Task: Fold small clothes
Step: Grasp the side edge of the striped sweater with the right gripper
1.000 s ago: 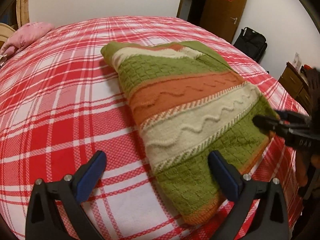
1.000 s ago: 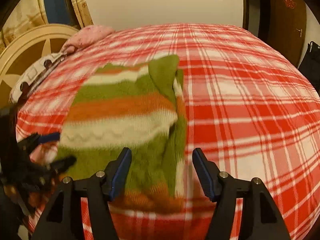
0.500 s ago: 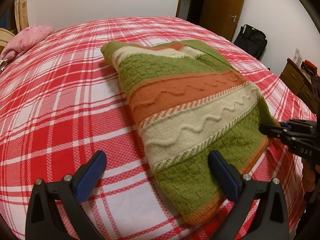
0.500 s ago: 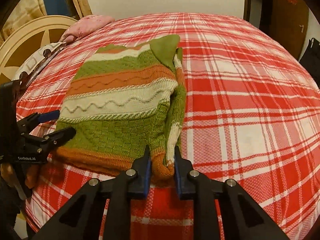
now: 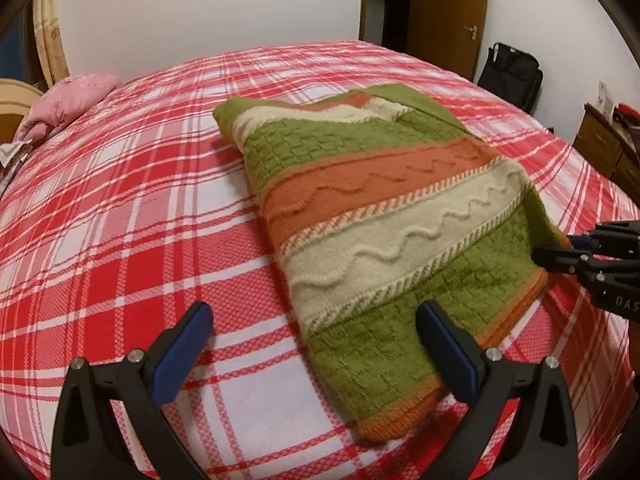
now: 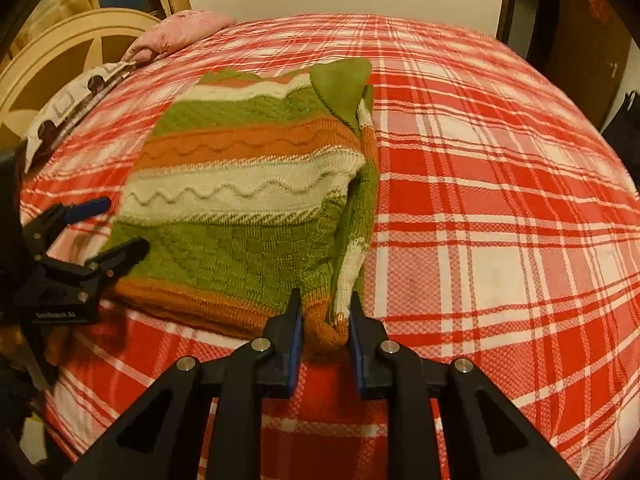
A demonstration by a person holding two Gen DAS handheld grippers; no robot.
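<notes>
A striped knit sweater (image 5: 384, 216), green, orange and cream, lies folded lengthwise on the bed; it also shows in the right wrist view (image 6: 248, 200). My left gripper (image 5: 316, 344) is open, its right finger over the sweater's near hem corner, its left finger over the bedspread. My right gripper (image 6: 325, 320) is shut on the sweater's other hem corner, orange edge between the pads; it shows in the left wrist view (image 5: 560, 252) at the right hem. The left gripper shows in the right wrist view (image 6: 108, 232), open, at the left hem.
The bed carries a red and white plaid bedspread (image 5: 120, 208). A pink pillow (image 5: 68, 100) lies at the head, by a cream headboard (image 6: 60, 60). A black bag (image 5: 512, 76) and wooden drawers (image 5: 604, 144) stand by the wall, near a brown door (image 5: 452, 8).
My right gripper has closed on the sweater's hem corner, from wide open a second ago. My left gripper has edged closer to the near hem and stays open.
</notes>
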